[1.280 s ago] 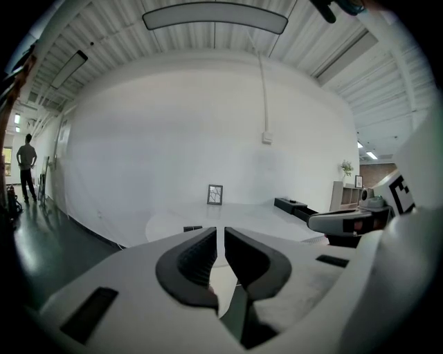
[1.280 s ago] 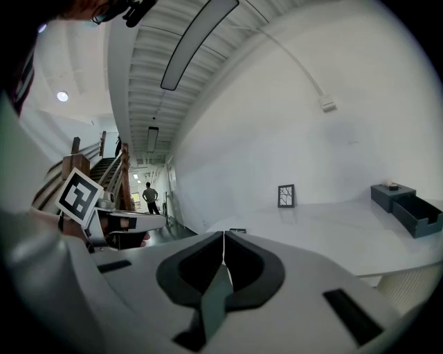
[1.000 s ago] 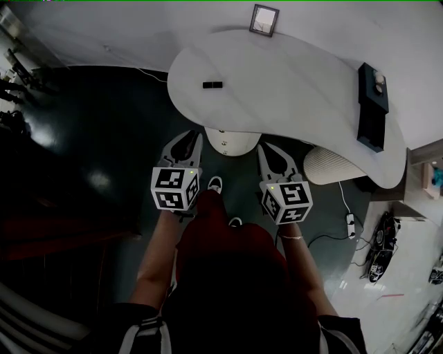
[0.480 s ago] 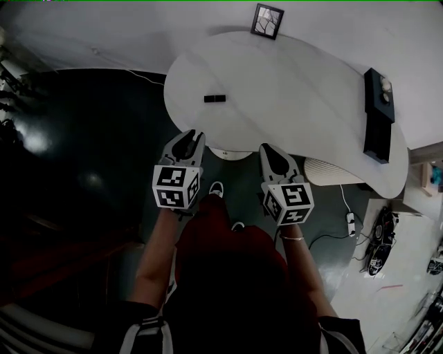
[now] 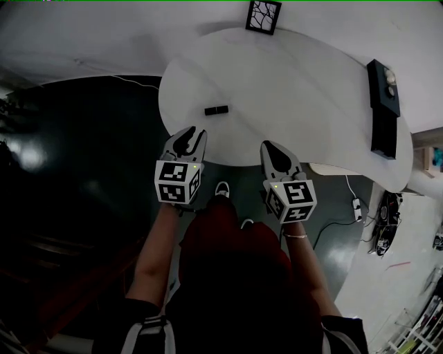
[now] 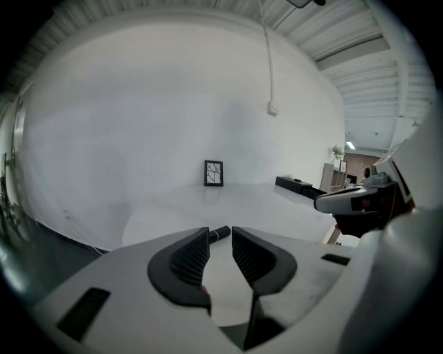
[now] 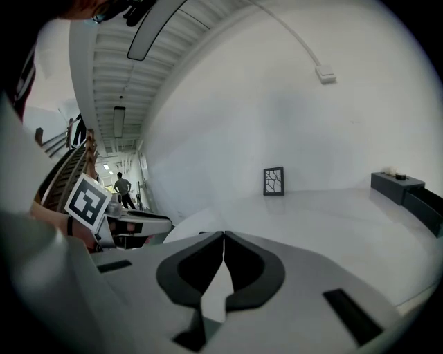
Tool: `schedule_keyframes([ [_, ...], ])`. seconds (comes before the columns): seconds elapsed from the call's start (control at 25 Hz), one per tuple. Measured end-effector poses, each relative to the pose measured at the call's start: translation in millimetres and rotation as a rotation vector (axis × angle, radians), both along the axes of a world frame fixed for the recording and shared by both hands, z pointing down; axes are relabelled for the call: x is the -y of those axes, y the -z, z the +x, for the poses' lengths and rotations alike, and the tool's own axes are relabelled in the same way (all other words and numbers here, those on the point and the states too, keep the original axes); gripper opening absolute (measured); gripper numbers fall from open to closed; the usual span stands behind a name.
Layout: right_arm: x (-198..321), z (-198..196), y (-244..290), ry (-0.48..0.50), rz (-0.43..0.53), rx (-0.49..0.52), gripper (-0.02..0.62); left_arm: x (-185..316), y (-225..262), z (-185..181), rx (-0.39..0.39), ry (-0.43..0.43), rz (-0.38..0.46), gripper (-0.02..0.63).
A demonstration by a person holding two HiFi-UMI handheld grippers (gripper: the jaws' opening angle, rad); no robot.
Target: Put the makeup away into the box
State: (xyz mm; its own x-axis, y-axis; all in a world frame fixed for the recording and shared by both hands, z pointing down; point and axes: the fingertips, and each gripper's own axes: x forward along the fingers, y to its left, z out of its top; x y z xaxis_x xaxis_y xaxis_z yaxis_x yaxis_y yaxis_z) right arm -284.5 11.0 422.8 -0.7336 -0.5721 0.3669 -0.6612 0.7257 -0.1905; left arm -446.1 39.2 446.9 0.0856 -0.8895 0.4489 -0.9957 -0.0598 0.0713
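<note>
Both grippers are up at the near edge of the white curved bench (image 5: 291,83), side by side, pointing across it. The left gripper (image 5: 187,136) has just been opening its fingers (image 6: 185,259) – in its own view they stand apart with nothing between them, only bare bench top showing through the gap. Straight ahead of those tips lies the small black makeup tube (image 5: 216,110), flat on the bench and near the left gripper but not touched by it; the left gripper view shows it just past the fingertips (image 6: 220,233). The right gripper (image 5: 275,151) is clenched, its fingers (image 7: 201,266) meeting at the tips and carrying nothing. Over at the bench's right end sits the long black box (image 5: 383,131), well apart from the tube, with a small pale item (image 5: 389,75) on its far part – what that is, I can't make out. A framed picture (image 5: 263,15) stands upright at the far edge against the white wall (image 5: 104,28). Dark floor (image 5: 83,173) lies to the left of the bench
</note>
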Motion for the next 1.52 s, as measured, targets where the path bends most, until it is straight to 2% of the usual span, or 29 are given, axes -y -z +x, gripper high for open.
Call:
schedule_keyframes([
  [0.48,28.1,-14.2,-16.1,-0.102,-0.048,-0.021,0.015,47.6,-31.3,-14.1,0.038,-0.164,-0.084,0.138],
  [0.92,52.9,-17.0,-30.4,-0.159,-0.085,-0.048,0.015,78.7,-60.8,-10.7,0.048,-0.307,-0.156,0.176],
  [1.2,64.0,-10.4,-39.2,-0.203,-0.104,-0.055,0.015,88.9,-72.9,5.8,0.134,-0.462,-0.184,0.181],
  [1.52,72.7,-7.8,-43.3,-0.222,-0.117,-0.048,0.015,89.6,-82.5,13.1,0.242,-0.551,-0.227,0.178],
])
